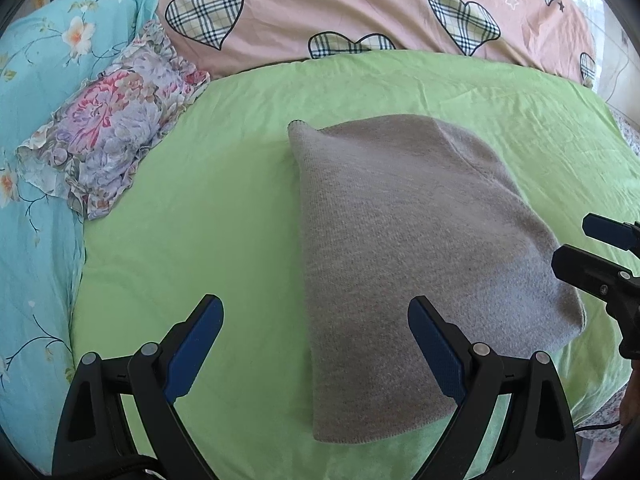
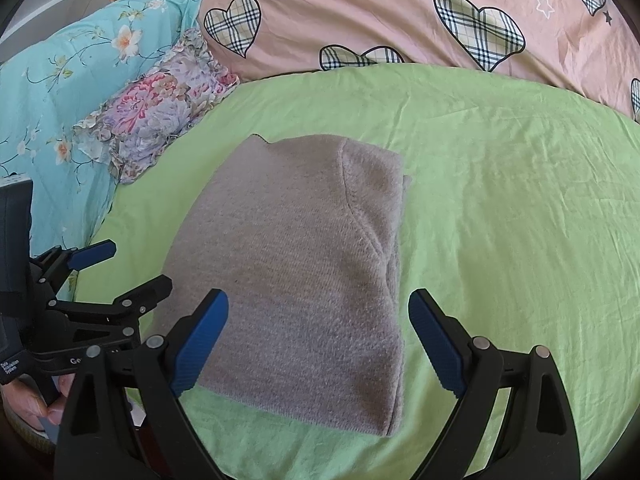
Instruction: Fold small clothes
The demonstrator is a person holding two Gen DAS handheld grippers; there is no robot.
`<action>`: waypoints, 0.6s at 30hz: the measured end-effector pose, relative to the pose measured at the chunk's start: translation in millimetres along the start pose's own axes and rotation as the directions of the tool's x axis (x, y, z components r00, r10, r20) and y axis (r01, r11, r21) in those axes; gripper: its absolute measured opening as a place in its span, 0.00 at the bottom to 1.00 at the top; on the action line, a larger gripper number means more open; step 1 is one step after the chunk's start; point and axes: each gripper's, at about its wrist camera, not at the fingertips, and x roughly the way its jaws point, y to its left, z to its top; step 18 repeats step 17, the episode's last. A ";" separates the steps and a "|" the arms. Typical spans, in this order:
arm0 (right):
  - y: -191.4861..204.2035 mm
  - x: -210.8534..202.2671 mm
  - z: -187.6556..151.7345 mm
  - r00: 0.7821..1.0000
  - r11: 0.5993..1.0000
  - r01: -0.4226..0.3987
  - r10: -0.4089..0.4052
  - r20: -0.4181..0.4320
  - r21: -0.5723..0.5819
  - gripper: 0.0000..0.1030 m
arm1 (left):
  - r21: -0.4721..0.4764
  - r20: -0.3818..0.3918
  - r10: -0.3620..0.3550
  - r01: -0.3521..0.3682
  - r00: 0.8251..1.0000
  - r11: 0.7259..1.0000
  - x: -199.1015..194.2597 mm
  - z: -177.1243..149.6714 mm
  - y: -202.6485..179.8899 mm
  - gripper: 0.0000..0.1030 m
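Both hand-held grippers hang above the bed with fingers spread apart and nothing between them. Left hand-held gripper point(image 1: 316, 344) sits over the near left edge of the grey knit point(image 1: 416, 264): its right finger lies in front of the cloth, its left finger over bare green sheet point(image 1: 200, 208). Right hand-held gripper point(image 2: 318, 340) straddles the near right part of the knit point(image 2: 304, 272), left finger over the cloth, right finger over the sheet point(image 2: 520, 220); whether any pad touches the fabric cannot be told. Each gripper shows at the edge of the other's view, near the knit's side.

That knit lies folded flat in a rough rectangle in the middle of the sheet, one layer overlapping another along a curved seam. Beyond it a pink quilt point(image 1: 360, 12) with plaid hearts borders the sheet. To the left lie a floral pillow point(image 1: 116, 120) and a blue flowered cover point(image 1: 36, 80).
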 end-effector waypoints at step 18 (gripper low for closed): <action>-16.9 19.7 3.0 0.999 0.996 -0.042 0.043 -0.023 0.074 0.89 | -0.003 -0.026 0.022 -0.022 0.999 1.000 10.6 3.8 -3.6 0.91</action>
